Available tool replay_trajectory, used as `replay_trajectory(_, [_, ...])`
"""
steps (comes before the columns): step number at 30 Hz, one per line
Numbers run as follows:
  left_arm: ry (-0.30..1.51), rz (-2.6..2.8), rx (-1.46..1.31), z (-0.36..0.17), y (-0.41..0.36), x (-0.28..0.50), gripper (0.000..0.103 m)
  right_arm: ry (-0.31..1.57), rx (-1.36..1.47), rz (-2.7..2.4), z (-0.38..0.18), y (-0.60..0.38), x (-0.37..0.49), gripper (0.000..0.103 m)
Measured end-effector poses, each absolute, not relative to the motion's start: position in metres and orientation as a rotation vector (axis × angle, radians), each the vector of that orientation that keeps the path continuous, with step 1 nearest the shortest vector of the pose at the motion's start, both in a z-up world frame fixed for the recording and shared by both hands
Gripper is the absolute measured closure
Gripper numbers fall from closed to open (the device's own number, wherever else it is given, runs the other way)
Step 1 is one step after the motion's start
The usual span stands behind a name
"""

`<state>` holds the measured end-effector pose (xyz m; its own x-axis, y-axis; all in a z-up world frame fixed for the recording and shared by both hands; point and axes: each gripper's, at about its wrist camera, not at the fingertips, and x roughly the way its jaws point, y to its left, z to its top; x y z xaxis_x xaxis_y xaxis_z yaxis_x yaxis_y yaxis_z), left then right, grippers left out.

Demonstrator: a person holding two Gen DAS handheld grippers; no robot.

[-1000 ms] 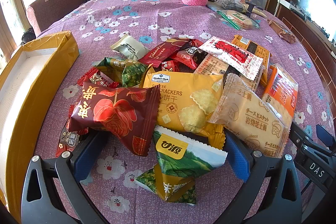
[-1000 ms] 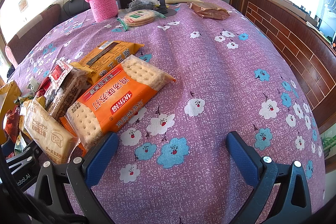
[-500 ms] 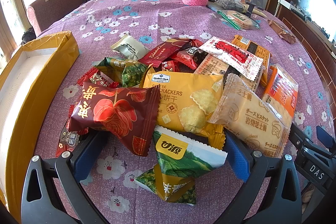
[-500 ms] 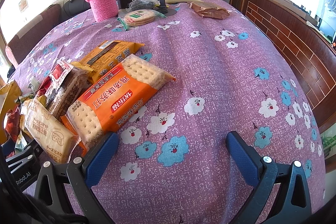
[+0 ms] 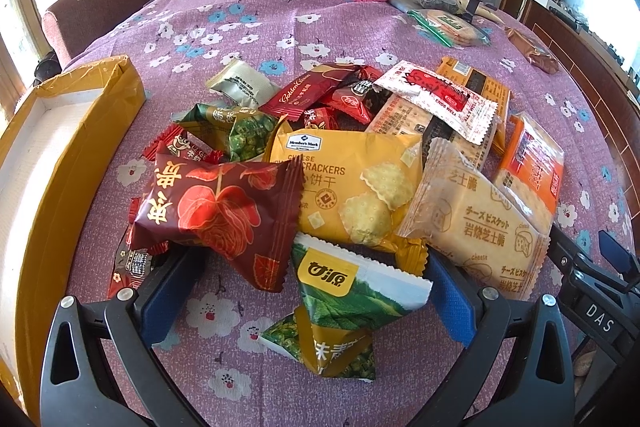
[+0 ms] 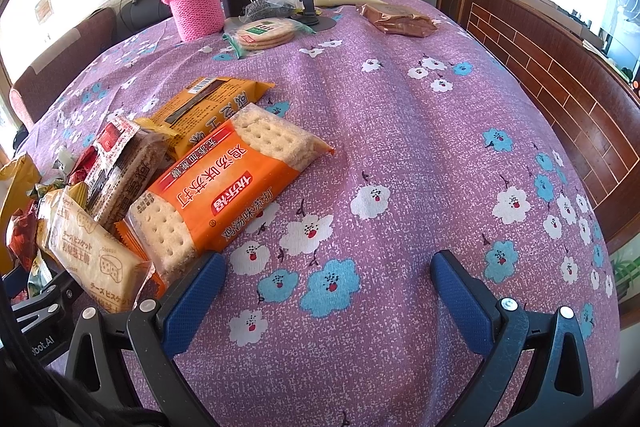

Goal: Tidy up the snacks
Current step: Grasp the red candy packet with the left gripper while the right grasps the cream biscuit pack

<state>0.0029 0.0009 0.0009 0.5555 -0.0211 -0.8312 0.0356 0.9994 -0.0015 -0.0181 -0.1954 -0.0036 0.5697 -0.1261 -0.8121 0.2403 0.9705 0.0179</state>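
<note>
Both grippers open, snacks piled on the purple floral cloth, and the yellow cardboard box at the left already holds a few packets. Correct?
Not quite: the yellow cardboard box holds no packets; the left wrist view shows only its bare white floor. The rest stands: left gripper and right gripper jaws are apart, snacks piled on the purple floral cloth.

Readable stuff: the yellow cracker pack (image 5: 344, 187) says "Member's Mark" and "CHEESE CRACKERS". A dark red wrapper (image 5: 304, 93) reads "Golden Crown", I think. The beige biscuit pack (image 5: 476, 223) has "cheese" printed small. The black gripper body (image 5: 596, 317) shows "DAS".
</note>
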Motion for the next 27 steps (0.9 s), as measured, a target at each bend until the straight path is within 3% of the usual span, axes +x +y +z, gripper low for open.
replay_trajectory(8, [1.001, -0.100, 0.048, 0.002, -0.003, -0.007, 0.000, 0.941, 0.132, -0.215, -0.004, -0.195, -0.018, 0.000])
replay_trajectory(10, [1.004, -0.152, 0.016, 0.009, 0.001, -0.019, 0.012, 0.940, 0.133, -0.214, -0.004, -0.196, -0.018, 0.000])
replay_trajectory(12, [0.996, -0.225, -0.042, 0.019, 0.005, -0.032, 0.018, 0.940, 0.132, -0.215, -0.004, -0.195, -0.019, 0.000])
replay_trajectory(19, [0.749, -0.296, -0.150, 0.093, 0.069, -0.092, 0.018, 0.942, 0.131, -0.202, -0.004, -0.197, -0.016, 0.000])
replay_trajectory(27, [0.618, -0.184, -0.242, 0.115, 0.162, -0.113, 0.018, 1.063, 0.078, -0.104, -0.002, -0.199, -0.015, 0.000])
